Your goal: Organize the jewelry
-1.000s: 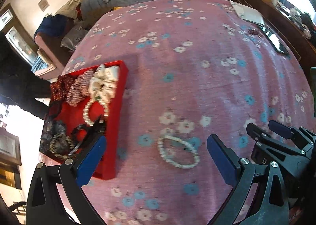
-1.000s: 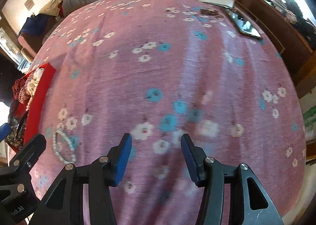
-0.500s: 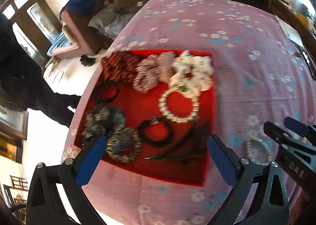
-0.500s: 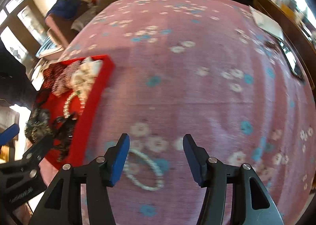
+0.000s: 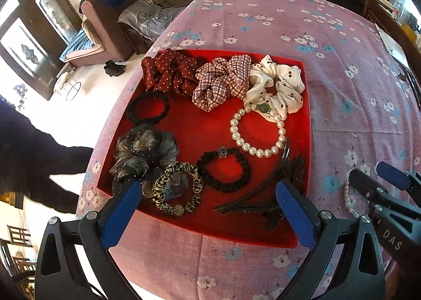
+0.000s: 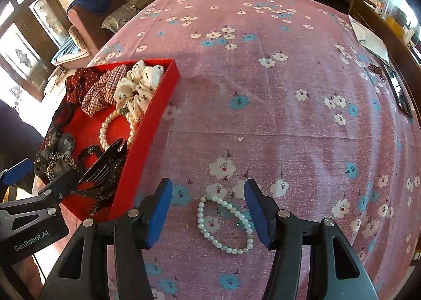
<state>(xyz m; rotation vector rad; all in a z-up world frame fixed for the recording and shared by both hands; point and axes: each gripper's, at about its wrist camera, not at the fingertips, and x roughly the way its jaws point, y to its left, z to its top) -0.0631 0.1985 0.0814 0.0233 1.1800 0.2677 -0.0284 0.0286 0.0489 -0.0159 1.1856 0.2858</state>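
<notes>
Our right gripper [image 6: 208,210] stands wide, empty, straddling the loose pearl bracelet [image 6: 223,223] on the floral pink cloth [image 6: 276,115]; we judge this placement prepares a pinch across the loop. Our left gripper [image 5: 205,208] is likewise spread and holds nothing, poised over the near edge of the red tray [image 5: 306,126], presumably to steady or receive. The bracelet is a limp ring of small round glossy beads, just beside the tray's outer wall. Inside lie gathered fabric scrunchies [image 5: 221,81], a second pearl bracelet [image 5: 259,133] and a black toothed clip [image 5: 263,194].
</notes>
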